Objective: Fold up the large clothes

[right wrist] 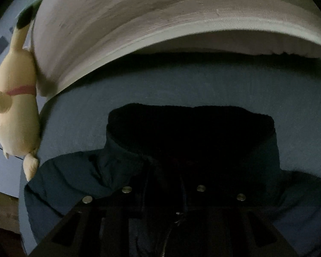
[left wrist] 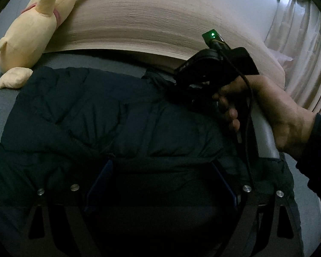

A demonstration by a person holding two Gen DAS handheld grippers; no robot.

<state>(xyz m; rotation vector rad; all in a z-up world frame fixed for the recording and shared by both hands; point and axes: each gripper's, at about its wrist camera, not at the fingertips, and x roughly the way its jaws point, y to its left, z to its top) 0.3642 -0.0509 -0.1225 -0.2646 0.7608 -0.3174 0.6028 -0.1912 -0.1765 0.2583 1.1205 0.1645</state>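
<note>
A dark navy puffer jacket (left wrist: 109, 120) lies spread on the grey-blue bed. Its dark knit collar (right wrist: 190, 126) points toward the headboard in the right wrist view, and the jacket body (right wrist: 79, 177) fills the lower frame. My left gripper (left wrist: 160, 171) sits low on the jacket, its blue fingers (left wrist: 100, 177) spread apart with jacket fabric bulging between them. My right gripper (right wrist: 167, 209) hovers close over the jacket's front below the collar; its fingertips are lost in the dark. In the left wrist view the right gripper's body (left wrist: 203, 75) and the hand holding it are at the jacket's right side.
A yellow plush toy (left wrist: 32, 32) lies at the bed's far left beside the beige headboard (left wrist: 152, 19); it also shows in the right wrist view (right wrist: 17, 111). Bare bed sheet (right wrist: 182, 87) lies between collar and headboard. Curtains (left wrist: 299, 42) hang at the right.
</note>
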